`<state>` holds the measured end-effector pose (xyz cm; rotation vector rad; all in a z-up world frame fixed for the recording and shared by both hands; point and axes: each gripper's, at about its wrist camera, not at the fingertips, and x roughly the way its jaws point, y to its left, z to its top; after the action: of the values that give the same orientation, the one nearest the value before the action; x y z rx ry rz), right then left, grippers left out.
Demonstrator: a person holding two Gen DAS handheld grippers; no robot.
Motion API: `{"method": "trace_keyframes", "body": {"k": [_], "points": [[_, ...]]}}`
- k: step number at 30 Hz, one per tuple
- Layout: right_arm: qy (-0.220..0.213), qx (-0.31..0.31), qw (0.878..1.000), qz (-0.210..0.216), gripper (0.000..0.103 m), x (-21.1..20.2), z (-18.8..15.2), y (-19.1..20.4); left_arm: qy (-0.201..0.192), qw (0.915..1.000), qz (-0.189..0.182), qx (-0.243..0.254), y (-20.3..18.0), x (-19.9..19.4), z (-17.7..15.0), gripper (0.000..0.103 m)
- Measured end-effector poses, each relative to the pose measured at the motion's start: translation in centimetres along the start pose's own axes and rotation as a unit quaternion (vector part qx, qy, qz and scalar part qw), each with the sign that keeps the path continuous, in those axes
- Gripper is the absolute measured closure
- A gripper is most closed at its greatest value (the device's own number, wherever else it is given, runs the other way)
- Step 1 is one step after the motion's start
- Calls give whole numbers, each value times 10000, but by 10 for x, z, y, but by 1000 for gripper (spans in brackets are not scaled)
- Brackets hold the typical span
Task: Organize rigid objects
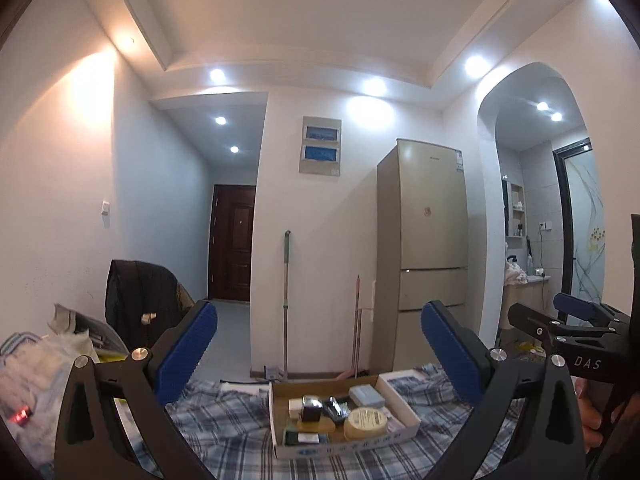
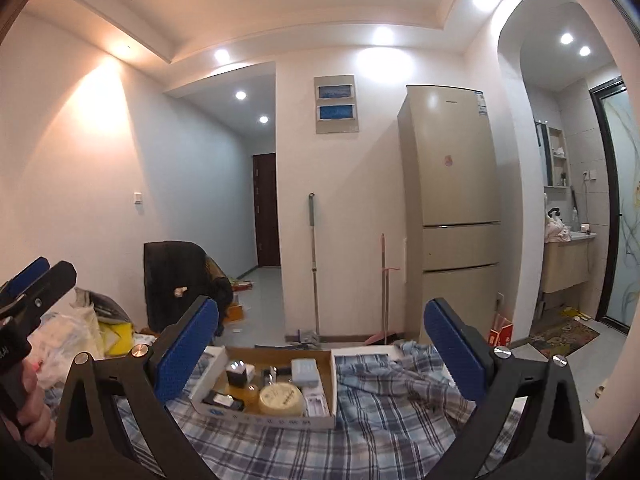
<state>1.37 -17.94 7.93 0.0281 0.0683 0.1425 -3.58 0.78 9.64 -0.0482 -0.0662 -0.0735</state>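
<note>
The cardboard box (image 1: 344,446) lay at six o'clock, just beyond the left gripper (image 1: 319,350). From the right gripper (image 2: 321,346) it sat toward seven. Both stood apart, empty.

Box (image 1: 340,450) label print too small, blurred

"DAS" in pale letters on black body of right gripper (image 1: 576,312). Print on cardboard box (image 1: 344,446) rim and fridge (image 1: 424,232) labels too small to read.
</note>
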Motion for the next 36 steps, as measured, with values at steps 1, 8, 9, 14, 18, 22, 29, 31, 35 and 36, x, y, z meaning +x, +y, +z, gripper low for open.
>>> {"method": "trace_keyframes", "body": {"k": [1, 8, 9, 14, 18, 22, 29, 31, 35, 36], "points": [[-28, -33, 10000, 1, 0, -1, -7, 0, 15, 10000, -1, -46, -1, 1, -9, 0], [-135, -287, 9994, -151, 0, 2, -53, 1, 365, 9991, 146, 179, -9, 22, -69, 0], [-162, -272, 9994, -141, 0, 4, -57, 0, 323, 9993, 116, 162, -5, 24, -75, 0], [336, -172, 9992, -165, 0, 26, -85, -3, 776, 9964, 306, 136, -4, 40, -101, 0], [344, -267, 9990, -121, 0, 26, -87, 0, 730, 9968, 327, 74, -2, 41, -102, 0], [354, -410, 9985, -112, 0, 25, -89, 5, 739, 9966, 302, 225, -8, 41, -104, 0], [301, -335, 9989, -95, 0, 23, -87, 3, 795, 9963, 295, 163, -6, 41, -105, 0], [295, -270, 9991, -108, 0, 22, -87, 1, 789, 9962, 326, 174, -7, 40, -104, 0], [220, -258, 9993, -131, 0, 18, -86, 1, 728, 9965, 344, 239, -11, 36, -104, 0], [204, -257, 9994, -132, 0, 18, -86, 0, 731, 9964, 360, 253, -12, 36, -104, 0]]}}
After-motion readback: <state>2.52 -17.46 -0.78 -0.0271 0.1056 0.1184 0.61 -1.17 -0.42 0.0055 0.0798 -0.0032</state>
